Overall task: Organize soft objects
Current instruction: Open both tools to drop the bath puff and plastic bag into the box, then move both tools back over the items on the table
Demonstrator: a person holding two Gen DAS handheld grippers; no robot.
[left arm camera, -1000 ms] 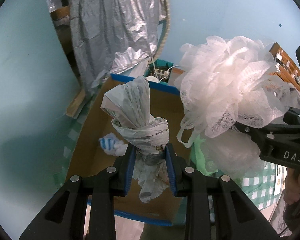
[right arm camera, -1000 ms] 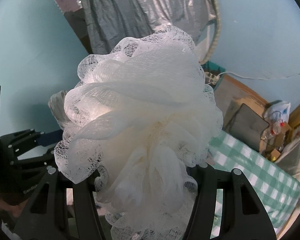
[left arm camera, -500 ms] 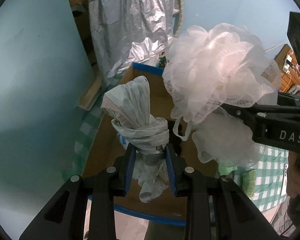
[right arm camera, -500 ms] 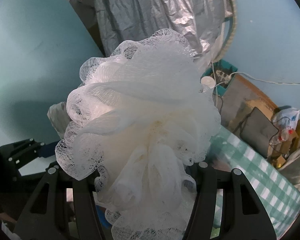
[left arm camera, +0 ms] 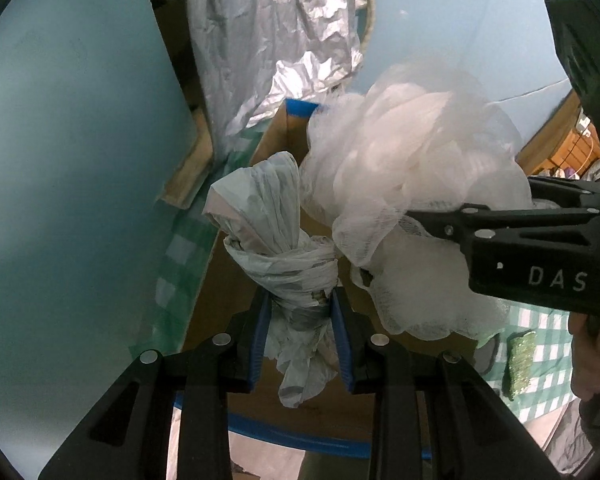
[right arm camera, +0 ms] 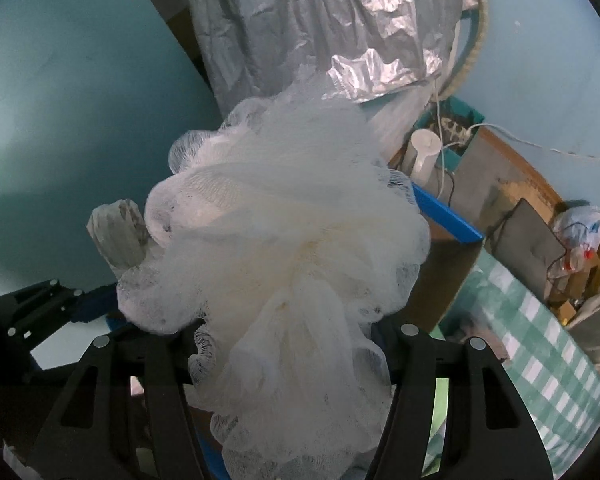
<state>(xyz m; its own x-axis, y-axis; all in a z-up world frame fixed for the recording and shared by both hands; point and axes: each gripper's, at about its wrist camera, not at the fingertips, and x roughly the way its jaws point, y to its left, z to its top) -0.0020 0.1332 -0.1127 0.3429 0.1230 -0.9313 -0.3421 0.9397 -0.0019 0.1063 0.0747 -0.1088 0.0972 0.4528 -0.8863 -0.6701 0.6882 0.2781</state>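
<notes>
**Asker:** Risks at this moment, please. What is each hand carrying?

**Describer:** Two soft things, both held in the air above an open cardboard box [left arm camera: 236,280] with blue-taped edges. The left gripper [left arm camera: 300,320] has its jaws clenched on the waist of a knotted plastic bag [left arm camera: 276,240], at the centre of the left view. The right gripper [right arm camera: 288,360] has its jaws closed on a white mesh bath pouf [right arm camera: 284,248], which fills the middle of the right view.

**Asker:** How close are the two things?

**Describer:** Very close. In the left view the pouf sits at two o'clock from the bag and seems to brush its top. I cannot tell whether they truly touch.

**Asker:** So what could go wrong?

**Describer:** My judgement: the loose netting could snag on the bag's knot or on the left gripper's tips, so letting one thing go might drag the other along. The pouf also blocks most of the right camera, hiding the box floor, so a drop could be misjudged and land on the rim or on the green checked worktop [right arm camera: 540,360] at four o'clock. The bag is pinched on slippery crumpled film below its knot; it could slide out early.

**Asker:** Anything else nearby?

**Describer:** A silver foil sheet [right arm camera: 320,28] hangs at twelve o'clock behind the box.
</notes>
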